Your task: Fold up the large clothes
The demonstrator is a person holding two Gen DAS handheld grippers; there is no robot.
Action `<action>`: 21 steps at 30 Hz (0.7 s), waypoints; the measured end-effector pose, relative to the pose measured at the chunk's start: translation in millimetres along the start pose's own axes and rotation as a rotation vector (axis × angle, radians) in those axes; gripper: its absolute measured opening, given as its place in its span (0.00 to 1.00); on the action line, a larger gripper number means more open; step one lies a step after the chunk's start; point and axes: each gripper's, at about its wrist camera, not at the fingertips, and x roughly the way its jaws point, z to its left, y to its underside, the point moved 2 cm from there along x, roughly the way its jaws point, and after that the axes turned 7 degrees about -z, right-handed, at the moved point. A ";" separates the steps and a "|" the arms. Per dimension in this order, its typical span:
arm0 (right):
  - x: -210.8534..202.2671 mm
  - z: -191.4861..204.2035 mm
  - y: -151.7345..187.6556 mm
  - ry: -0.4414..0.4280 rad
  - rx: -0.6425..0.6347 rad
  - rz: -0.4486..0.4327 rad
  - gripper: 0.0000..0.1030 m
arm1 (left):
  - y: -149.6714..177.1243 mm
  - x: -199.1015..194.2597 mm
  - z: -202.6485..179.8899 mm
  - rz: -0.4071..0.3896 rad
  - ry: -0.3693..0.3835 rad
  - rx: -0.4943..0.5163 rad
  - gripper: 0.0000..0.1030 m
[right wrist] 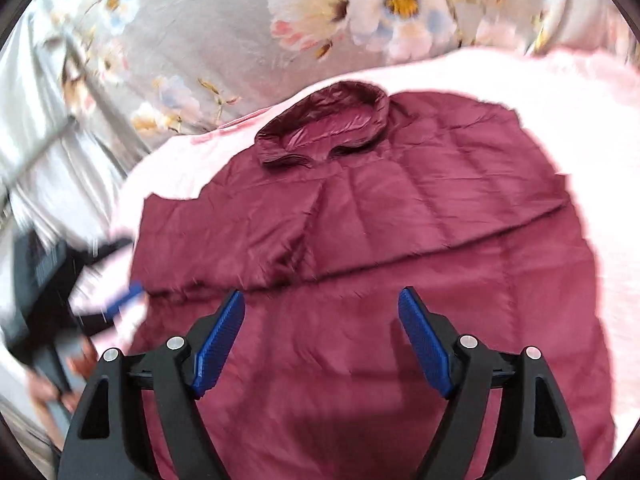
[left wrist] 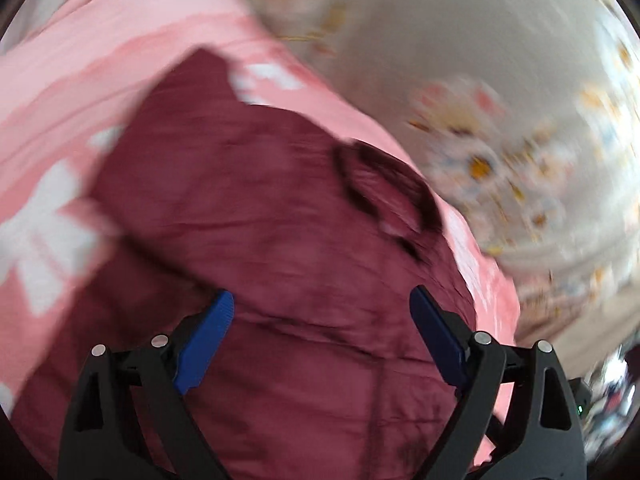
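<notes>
A large maroon quilted jacket [right wrist: 380,232] lies flat on a pink blanket [right wrist: 580,92], collar [right wrist: 324,128] at the far end, with both sleeves folded across its body. My right gripper [right wrist: 320,300] is open and empty, hovering over the jacket's lower half. My left gripper [left wrist: 322,300] is open and empty over the same jacket [left wrist: 280,220], whose collar [left wrist: 384,196] lies ahead to the right. The left gripper also shows blurred at the jacket's left edge in the right wrist view [right wrist: 124,300]. The left wrist view is blurred.
The pink blanket [left wrist: 100,80] carries white patterns and lies on a grey floral bedsheet [right wrist: 200,40], which also shows in the left wrist view [left wrist: 480,80]. The bed edge and some clutter show at the far right of the left wrist view [left wrist: 608,392].
</notes>
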 end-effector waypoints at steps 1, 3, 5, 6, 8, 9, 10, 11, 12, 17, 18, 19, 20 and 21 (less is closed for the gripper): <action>6.6 1.5 -2.7 -0.015 0.015 0.013 0.75 | -0.9 -2.0 10.4 -0.009 -0.017 -0.022 0.84; 28.5 9.4 -7.5 -0.037 0.040 0.048 0.75 | -3.3 -5.7 32.7 -0.018 -0.051 -0.055 0.84; 44.7 21.0 -6.8 -0.052 0.028 0.071 0.75 | 0.6 -4.5 50.8 -0.005 -0.074 -0.079 0.84; 54.1 28.6 -5.4 -0.056 0.011 0.084 0.75 | 3.7 -2.4 57.3 0.005 -0.075 -0.088 0.84; 69.3 41.4 -0.6 -0.060 -0.024 0.109 0.71 | 7.8 1.5 63.9 0.020 -0.069 -0.089 0.84; 76.5 46.1 -0.2 -0.061 -0.036 0.118 0.64 | 8.4 3.4 65.5 0.017 -0.066 -0.085 0.84; 86.4 51.9 0.8 -0.064 -0.056 0.136 0.34 | 8.3 3.9 65.6 0.012 -0.064 -0.079 0.84; 89.3 53.6 0.1 -0.055 -0.067 0.144 0.07 | 7.6 3.9 66.7 0.014 -0.063 -0.079 0.84; 89.4 55.2 -6.4 -0.048 -0.070 0.143 0.07 | 6.7 4.4 67.5 0.016 -0.059 -0.082 0.84; 28.1 54.3 -66.7 -0.020 -0.132 -0.109 0.06 | -4.4 3.6 76.1 0.024 -0.005 -0.157 0.84; 17.0 50.1 -78.6 0.014 -0.156 -0.151 0.06 | -9.5 3.2 76.5 0.027 0.015 -0.181 0.84; 13.4 44.5 -86.5 0.039 -0.165 -0.166 0.05 | -13.2 3.6 75.3 0.030 0.027 -0.195 0.84; 10.9 35.9 -93.6 0.069 -0.167 -0.175 0.05 | -17.5 5.2 72.5 0.036 0.036 -0.205 0.84; 10.5 26.3 -98.2 0.098 -0.166 -0.177 0.05 | -21.6 7.7 69.4 0.043 0.042 -0.213 0.84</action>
